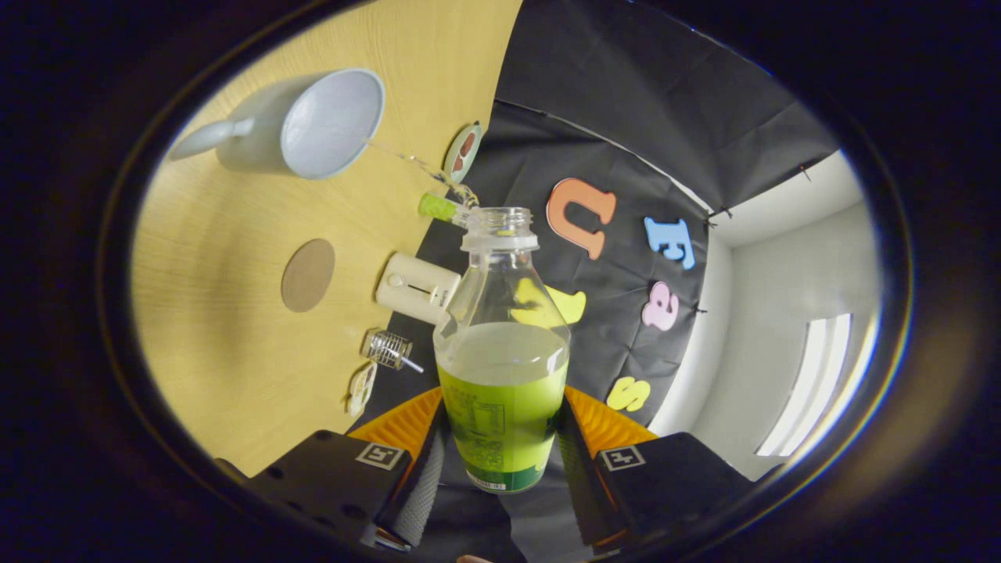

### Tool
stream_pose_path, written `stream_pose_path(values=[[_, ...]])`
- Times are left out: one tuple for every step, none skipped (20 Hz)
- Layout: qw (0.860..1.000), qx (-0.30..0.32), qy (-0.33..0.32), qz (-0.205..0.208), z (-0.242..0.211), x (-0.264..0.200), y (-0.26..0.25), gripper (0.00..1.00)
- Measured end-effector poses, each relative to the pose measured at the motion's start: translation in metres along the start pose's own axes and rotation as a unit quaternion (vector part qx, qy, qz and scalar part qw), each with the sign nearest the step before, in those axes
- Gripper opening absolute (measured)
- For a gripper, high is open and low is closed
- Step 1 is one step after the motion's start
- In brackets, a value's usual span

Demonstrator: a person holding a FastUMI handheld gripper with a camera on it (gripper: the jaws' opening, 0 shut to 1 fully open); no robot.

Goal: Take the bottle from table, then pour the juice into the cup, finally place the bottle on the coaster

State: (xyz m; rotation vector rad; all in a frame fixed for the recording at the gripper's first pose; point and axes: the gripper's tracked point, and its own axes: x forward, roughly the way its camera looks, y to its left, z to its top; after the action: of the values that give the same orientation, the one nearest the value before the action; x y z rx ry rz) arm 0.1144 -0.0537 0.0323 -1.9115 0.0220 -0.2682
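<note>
My gripper (500, 461) is shut on a clear plastic bottle (502, 344), both fingers pressing its labelled lower body. The bottle is uncapped and about half full of green juice. The view is rolled, so the wooden table (227, 336) stands like a wall beside the bottle. A pale grey cup (309, 125) with a handle lies well beyond the fingers, its mouth facing me. A thin clear stream (407, 160) runs between the bottle's mouth and the cup's rim. A round brown coaster (308, 274) lies on the table, nearer to me than the cup.
Along the table's far edge by the black cloth sit a cream box-shaped device (416, 288), a small wire spring item (387, 348), a green cap-like piece (439, 207) and a small oval dish (463, 150). A white wall and a bright window (813, 383) are beyond the cloth.
</note>
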Motion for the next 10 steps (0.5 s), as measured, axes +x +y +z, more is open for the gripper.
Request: stream_pose_path(values=[[1.0,-0.002,0.0,-0.001,-0.001,-0.001,-0.002,0.76],[1.0,-0.005,0.0,-0.003,0.0,-0.001,-0.002,0.76],[1.0,-0.009,-0.001,-0.005,0.001,0.0,-0.004,0.76],[1.0,-0.013,-0.003,-0.008,0.001,0.0,-0.006,0.76],[1.0,-0.017,-0.005,-0.01,0.002,0.0,-0.008,0.76],[1.0,-0.02,-0.006,-0.011,0.002,0.0,-0.009,0.76],[1.0,-0.023,-0.006,-0.012,0.002,0.001,-0.01,0.76],[1.0,-0.026,-0.007,-0.015,0.002,0.002,-0.011,0.76],[0.999,-0.029,-0.007,-0.016,0.002,0.002,-0.013,0.76],[0.999,-0.031,-0.007,-0.017,0.003,0.003,-0.013,0.76]])
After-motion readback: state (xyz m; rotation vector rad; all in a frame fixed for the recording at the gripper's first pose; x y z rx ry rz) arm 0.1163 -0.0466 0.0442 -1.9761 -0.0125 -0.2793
